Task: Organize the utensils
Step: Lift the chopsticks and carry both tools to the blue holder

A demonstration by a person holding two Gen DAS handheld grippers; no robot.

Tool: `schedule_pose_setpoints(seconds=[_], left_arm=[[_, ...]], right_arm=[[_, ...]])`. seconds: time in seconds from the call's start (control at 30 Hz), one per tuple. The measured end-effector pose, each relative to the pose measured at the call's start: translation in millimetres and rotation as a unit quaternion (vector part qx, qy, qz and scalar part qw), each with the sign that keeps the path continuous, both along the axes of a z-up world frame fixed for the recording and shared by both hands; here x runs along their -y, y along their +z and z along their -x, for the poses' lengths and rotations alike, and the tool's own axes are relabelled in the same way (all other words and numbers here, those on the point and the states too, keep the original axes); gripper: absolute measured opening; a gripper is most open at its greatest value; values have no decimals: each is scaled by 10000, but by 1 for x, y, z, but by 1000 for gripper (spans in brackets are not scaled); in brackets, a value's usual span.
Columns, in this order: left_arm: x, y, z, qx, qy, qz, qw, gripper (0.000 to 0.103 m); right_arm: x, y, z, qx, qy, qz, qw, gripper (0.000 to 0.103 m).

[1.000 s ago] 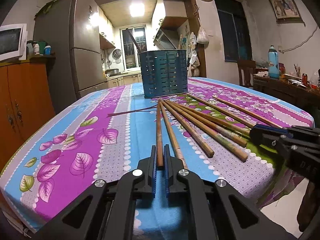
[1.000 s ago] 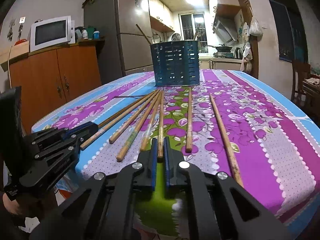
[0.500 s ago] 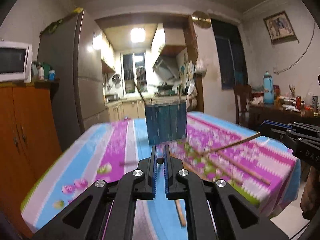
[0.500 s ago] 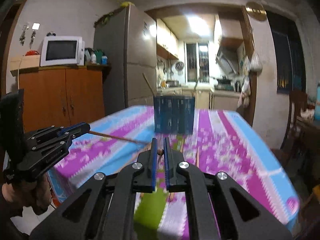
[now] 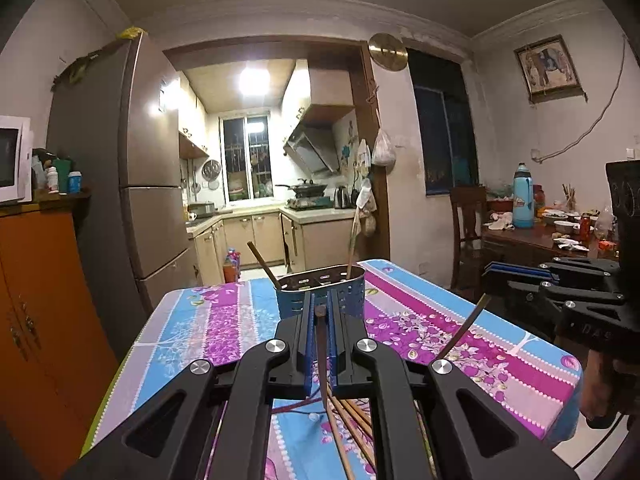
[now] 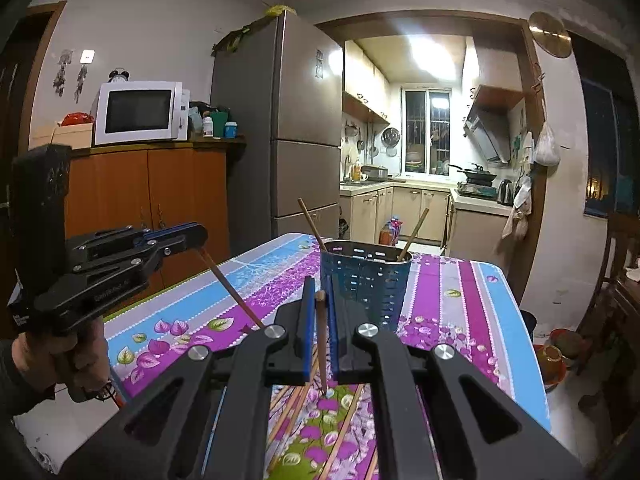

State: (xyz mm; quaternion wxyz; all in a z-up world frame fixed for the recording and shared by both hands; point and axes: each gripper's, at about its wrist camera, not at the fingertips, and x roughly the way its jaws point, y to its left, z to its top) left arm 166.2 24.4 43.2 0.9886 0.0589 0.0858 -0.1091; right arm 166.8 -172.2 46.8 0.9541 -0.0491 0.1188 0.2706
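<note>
Two chopsticks are up in the air now, one in each gripper. The left gripper (image 5: 320, 320) is pinched tight on a chopstick (image 5: 321, 356) by its top end, and the right gripper (image 6: 319, 312) pinches another chopstick (image 6: 321, 344) the same way. Each stick hangs down loose, so it could swing, slip out, or bump the rim and miss. More chopsticks (image 5: 352, 432) lie on the near tabletop (image 5: 192, 332). Farther off stands the blue holder (image 6: 366, 280), with two sticks already inside. A moment ago both sticks lay flat on the tabletop; now both grippers have gone up and look over the holder.
</note>
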Motion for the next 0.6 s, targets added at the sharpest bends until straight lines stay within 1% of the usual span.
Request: schedule_pose_setpoints(seconds=[0.27, 0.37, 0.5, 0.6], left_arm=[[5, 31, -12, -100, -31, -126, 9999, 7], [3, 42, -14, -171, -60, -114, 9998, 7], [1, 59, -18, -281, -92, -59, 9995, 7], [1, 77, -22, -288, -88, -82, 9995, 7]], right_arm=[[6, 18, -26, -169, -9, -43, 9998, 5], [7, 26, -33, -207, -16, -35, 9998, 5], [7, 42, -40, -203, -45, 23, 9998, 5], [6, 59, -44, -158, -50, 64, 9998, 5]])
